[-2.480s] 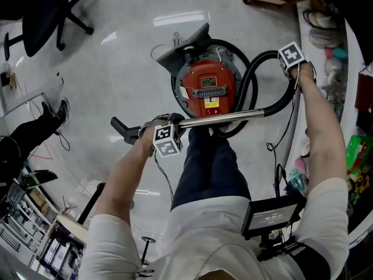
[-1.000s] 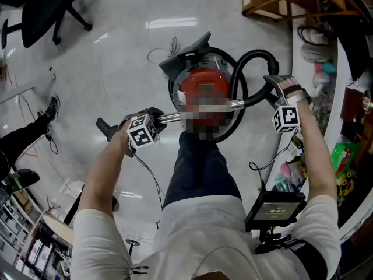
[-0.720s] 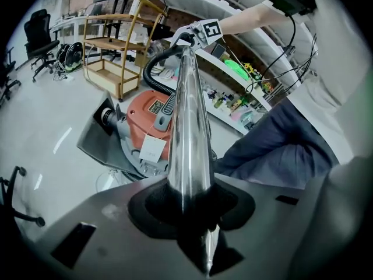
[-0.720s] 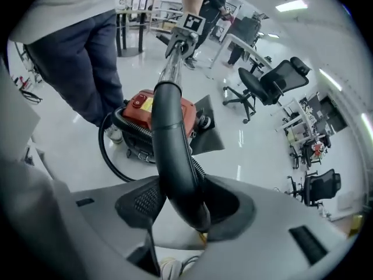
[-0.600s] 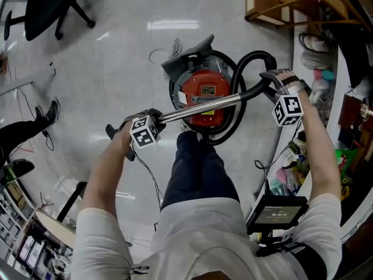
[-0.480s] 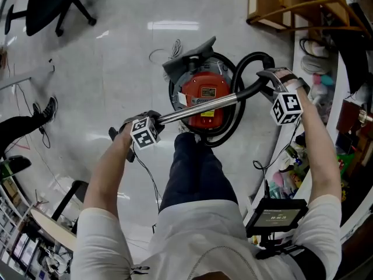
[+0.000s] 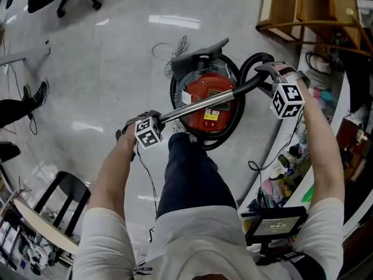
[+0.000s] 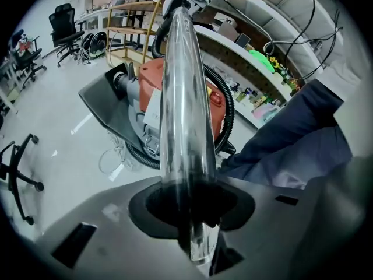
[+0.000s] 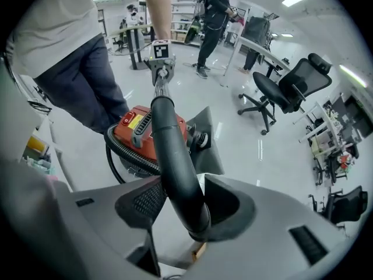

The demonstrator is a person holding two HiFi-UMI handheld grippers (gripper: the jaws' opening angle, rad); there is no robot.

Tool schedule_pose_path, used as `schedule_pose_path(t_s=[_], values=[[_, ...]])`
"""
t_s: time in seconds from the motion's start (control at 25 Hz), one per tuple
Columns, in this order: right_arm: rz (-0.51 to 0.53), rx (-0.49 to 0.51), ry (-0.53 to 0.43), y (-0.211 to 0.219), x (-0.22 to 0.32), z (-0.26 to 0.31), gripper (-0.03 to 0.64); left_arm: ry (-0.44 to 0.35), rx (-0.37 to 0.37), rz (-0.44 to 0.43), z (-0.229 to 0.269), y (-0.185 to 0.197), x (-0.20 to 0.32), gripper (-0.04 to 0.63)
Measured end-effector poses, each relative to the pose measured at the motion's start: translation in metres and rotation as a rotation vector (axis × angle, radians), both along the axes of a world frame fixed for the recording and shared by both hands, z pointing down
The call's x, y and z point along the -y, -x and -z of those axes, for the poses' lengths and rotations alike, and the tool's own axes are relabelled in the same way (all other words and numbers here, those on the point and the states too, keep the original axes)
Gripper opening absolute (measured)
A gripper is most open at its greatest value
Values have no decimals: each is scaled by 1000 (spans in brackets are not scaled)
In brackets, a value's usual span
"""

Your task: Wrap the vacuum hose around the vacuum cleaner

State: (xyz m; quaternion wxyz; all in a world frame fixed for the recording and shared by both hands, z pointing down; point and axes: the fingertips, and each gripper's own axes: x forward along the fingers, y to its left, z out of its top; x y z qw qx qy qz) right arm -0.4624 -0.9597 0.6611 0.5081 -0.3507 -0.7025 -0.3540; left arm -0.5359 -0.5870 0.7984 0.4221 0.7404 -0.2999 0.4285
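Metal wand (image 7: pixel 201 103) clamped in left gripper (image 7: pixel 154 120), jaws closing on it. Black curved handle (image 7: pixel 252 83) grasped by right gripper (image 7: pixel 269 74), 2 o'clock of vacuum cleaner (image 7: pixel 198 89).

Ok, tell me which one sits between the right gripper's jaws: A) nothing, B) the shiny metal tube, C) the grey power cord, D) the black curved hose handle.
D: in the right gripper view, the right gripper is clamped on the black curved hose handle.
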Motion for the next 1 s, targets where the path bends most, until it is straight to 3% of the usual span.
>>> schedule_pose_path(t_s=[0.44,1.0], values=[[63,-64,-1,39,-12,-20,198,-12,39,51,-60,4,-6,110],[56,-137,-1,88,-21,-68,194,13,134,149,-123,24,-13,110]])
